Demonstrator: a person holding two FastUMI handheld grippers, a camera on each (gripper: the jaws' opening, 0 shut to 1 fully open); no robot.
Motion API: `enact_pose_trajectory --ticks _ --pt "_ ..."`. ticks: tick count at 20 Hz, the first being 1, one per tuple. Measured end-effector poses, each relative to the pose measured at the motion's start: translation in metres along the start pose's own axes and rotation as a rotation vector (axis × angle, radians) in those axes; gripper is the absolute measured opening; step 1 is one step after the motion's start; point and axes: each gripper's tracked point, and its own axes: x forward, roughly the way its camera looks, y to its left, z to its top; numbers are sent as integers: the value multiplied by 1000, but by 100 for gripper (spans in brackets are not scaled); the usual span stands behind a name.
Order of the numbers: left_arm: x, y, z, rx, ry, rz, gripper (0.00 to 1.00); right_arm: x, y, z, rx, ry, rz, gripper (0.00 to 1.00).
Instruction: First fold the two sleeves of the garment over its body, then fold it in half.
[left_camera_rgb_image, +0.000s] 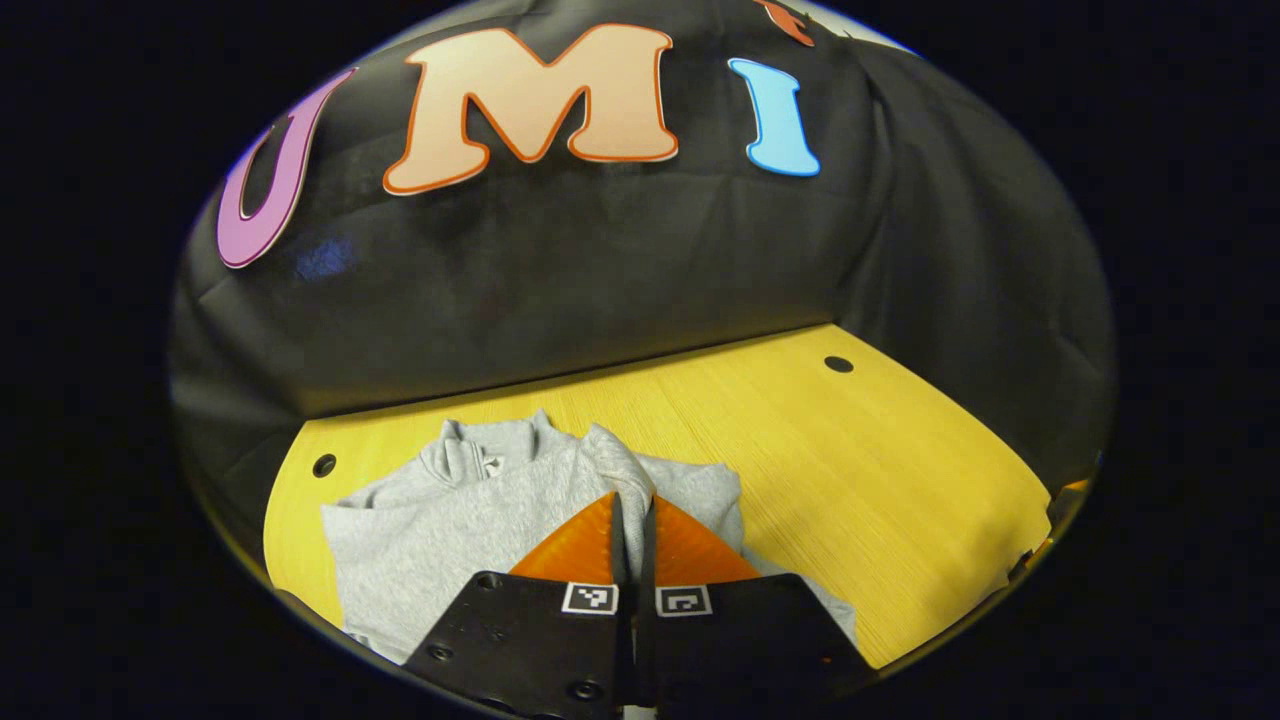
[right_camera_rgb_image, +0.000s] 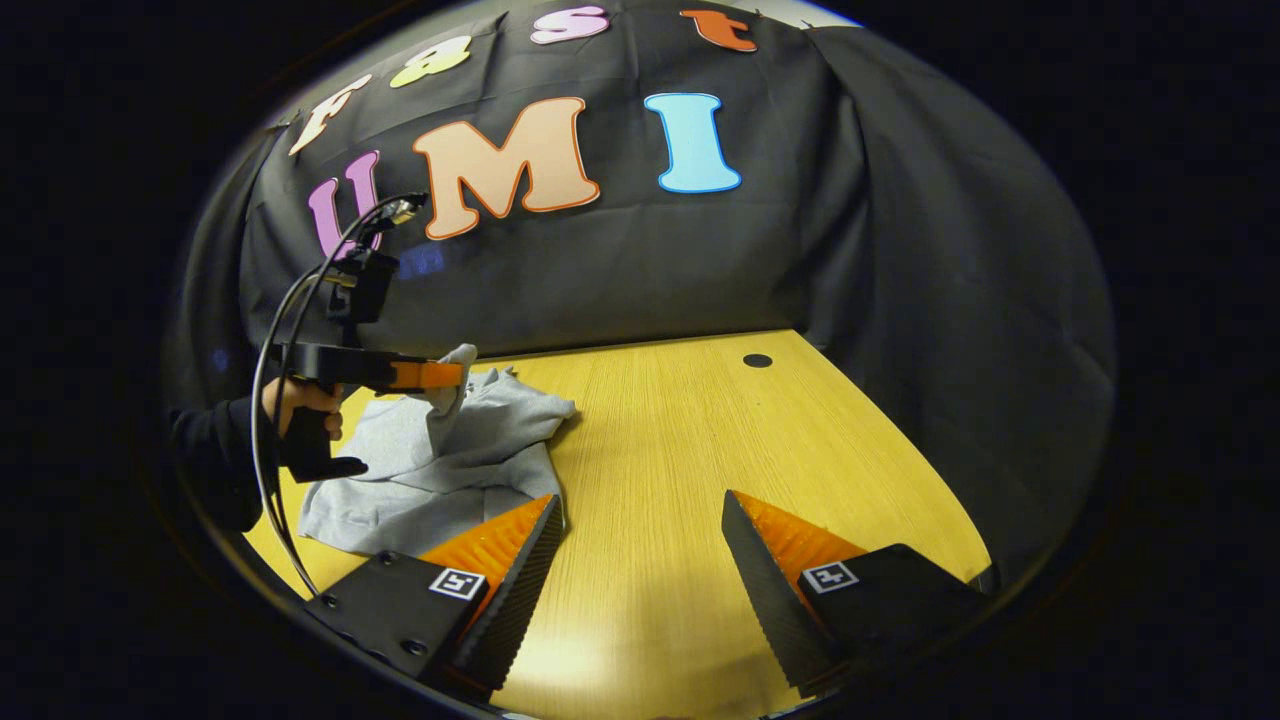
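A grey sweatshirt (left_camera_rgb_image: 470, 510) lies on the yellow wooden table (left_camera_rgb_image: 850, 480), collar toward the back wall. My left gripper (left_camera_rgb_image: 632, 505) is shut on a sleeve of it (left_camera_rgb_image: 615, 460), and the cloth rises in a ridge from between the orange fingers. In the right gripper view the same garment (right_camera_rgb_image: 440, 470) lies at the left. There a hand (right_camera_rgb_image: 295, 400) holds the left gripper (right_camera_rgb_image: 445, 376), which lifts the sleeve (right_camera_rgb_image: 455, 385) above the body. My right gripper (right_camera_rgb_image: 640, 505) hangs open over bare table to the right of the garment, nothing between its fingers.
Black cloth walls (right_camera_rgb_image: 900, 250) close the table at the back and right. Small dark holes (left_camera_rgb_image: 838, 364) (left_camera_rgb_image: 324, 465) mark the tabletop near the back corners. A black cable (right_camera_rgb_image: 275, 400) loops from the left gripper. Bare wood (right_camera_rgb_image: 720, 440) stretches right of the garment.
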Motion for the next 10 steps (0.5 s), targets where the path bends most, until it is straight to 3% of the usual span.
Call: enact_pose_trajectory --ticks 2,3,4,5,10 --pt "8 -7 -10 -22 27 -7 1 2 -2 1 1 2 12 96" --pt "11 -16 -13 -45 37 -43 4 2 -2 1 1 3 20 96" --pt "12 -25 -18 -67 45 -80 12 3 -2 3 4 3 28 99" --pt "9 -31 -17 -84 43 -101 12 5 -1 3 10 5 38 96" --pt "-17 -16 7 -94 -81 -23 99 16 1 16 13 -14 68 96"
